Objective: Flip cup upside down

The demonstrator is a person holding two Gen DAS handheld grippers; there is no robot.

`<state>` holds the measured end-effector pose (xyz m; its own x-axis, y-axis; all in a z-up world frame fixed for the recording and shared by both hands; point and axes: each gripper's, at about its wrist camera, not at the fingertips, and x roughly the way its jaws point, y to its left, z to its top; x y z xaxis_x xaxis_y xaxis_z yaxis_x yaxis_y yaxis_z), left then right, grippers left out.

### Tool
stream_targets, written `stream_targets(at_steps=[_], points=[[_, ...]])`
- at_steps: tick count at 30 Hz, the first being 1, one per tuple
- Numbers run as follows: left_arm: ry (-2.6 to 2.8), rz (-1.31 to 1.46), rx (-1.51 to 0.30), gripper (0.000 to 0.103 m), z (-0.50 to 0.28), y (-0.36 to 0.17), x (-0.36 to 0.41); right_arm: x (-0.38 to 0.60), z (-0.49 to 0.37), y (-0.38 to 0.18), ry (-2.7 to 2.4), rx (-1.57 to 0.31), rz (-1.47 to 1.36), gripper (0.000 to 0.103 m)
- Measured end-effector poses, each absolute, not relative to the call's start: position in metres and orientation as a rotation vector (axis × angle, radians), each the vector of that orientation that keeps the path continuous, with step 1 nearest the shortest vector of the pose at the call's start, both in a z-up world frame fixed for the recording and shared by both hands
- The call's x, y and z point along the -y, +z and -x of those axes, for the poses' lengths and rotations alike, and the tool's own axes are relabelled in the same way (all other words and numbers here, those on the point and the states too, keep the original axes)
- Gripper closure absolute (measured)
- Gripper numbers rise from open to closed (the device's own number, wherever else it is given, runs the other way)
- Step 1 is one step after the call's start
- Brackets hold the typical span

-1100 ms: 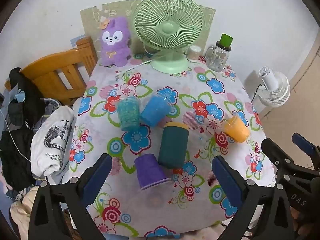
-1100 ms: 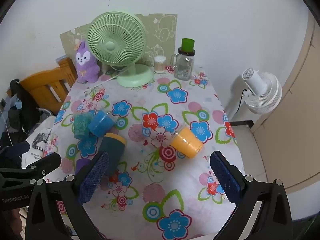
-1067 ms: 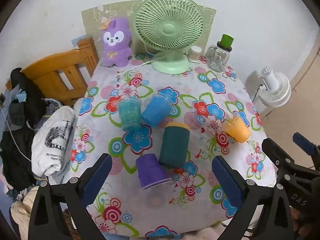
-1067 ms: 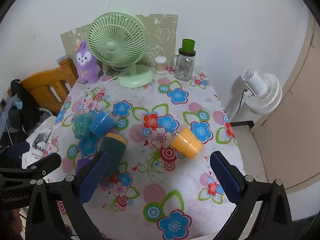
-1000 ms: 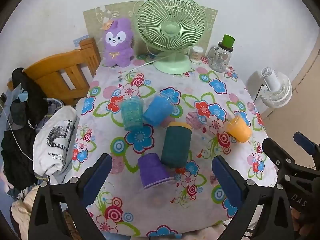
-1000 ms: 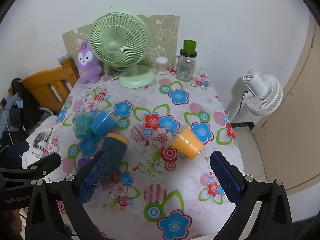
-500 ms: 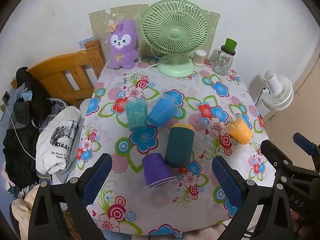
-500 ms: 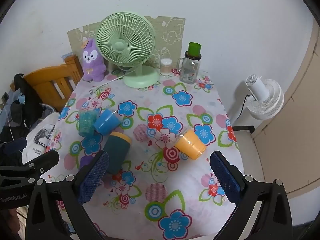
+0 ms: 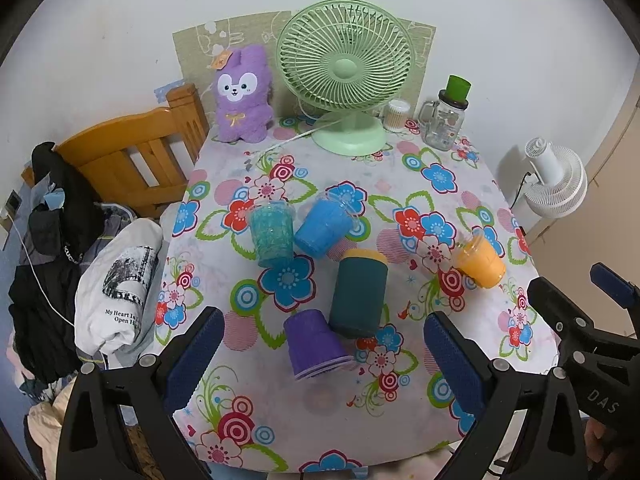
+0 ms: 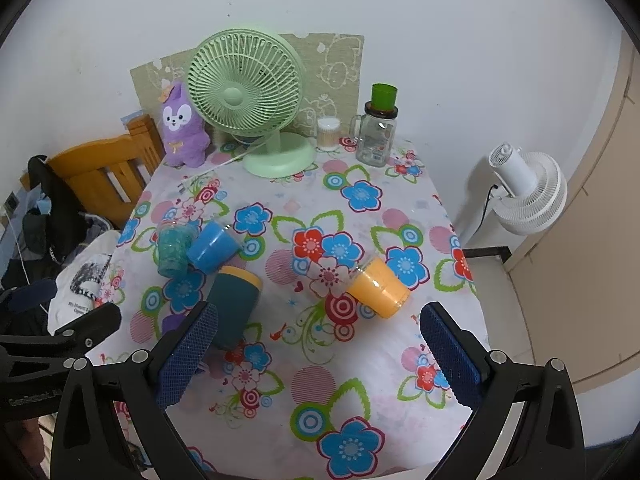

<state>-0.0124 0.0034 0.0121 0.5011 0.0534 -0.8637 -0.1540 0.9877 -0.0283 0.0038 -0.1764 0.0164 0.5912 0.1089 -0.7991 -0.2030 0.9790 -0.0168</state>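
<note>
Several cups lie on their sides on the flowered tablecloth [image 9: 460,208]: a teal glittery cup [image 9: 272,234], a blue cup [image 9: 326,227], a dark green cup with a yellow rim [image 9: 359,294], a purple cup [image 9: 314,346] and an orange cup [image 9: 480,262]. In the right wrist view the orange cup [image 10: 378,288] lies just beyond my right gripper [image 10: 320,360], and the dark green cup [image 10: 234,300] sits by its left finger. My left gripper [image 9: 320,360] is open and empty above the near table edge, with the purple cup between its fingers. My right gripper is open and empty.
A green desk fan [image 9: 346,76], a purple plush toy [image 9: 242,96], a glass jar with a green lid [image 9: 446,114] and a small white container [image 9: 396,114] stand at the back. A wooden chair [image 9: 136,152] and clothes [image 9: 60,240] are left. A white floor fan [image 9: 554,182] is right.
Both grippers have drawn back and risen a little, so the table and cups look slightly smaller and further away. The cups have not moved.
</note>
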Motion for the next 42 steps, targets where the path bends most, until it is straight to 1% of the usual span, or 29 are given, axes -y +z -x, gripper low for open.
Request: stream_targets(at_steps=[17, 25, 42], points=[[0.130, 0.099, -1.028, 0.002, 0.012, 0.015, -0.005, 0.173, -0.007, 0.020, 0.201, -0.913, 0.111, 0.001], [0.117, 0.090, -1.037, 0.002, 0.000, 0.017, -0.005, 0.177, -0.018, 0.019, 0.199, -0.934, 0.093, 0.001], [0.084, 0.079, -1.114, 0.002, -0.035, -0.008, -0.001, 0.177, -0.054, 0.006, 0.192, -0.973, 0.090, 0.001]])
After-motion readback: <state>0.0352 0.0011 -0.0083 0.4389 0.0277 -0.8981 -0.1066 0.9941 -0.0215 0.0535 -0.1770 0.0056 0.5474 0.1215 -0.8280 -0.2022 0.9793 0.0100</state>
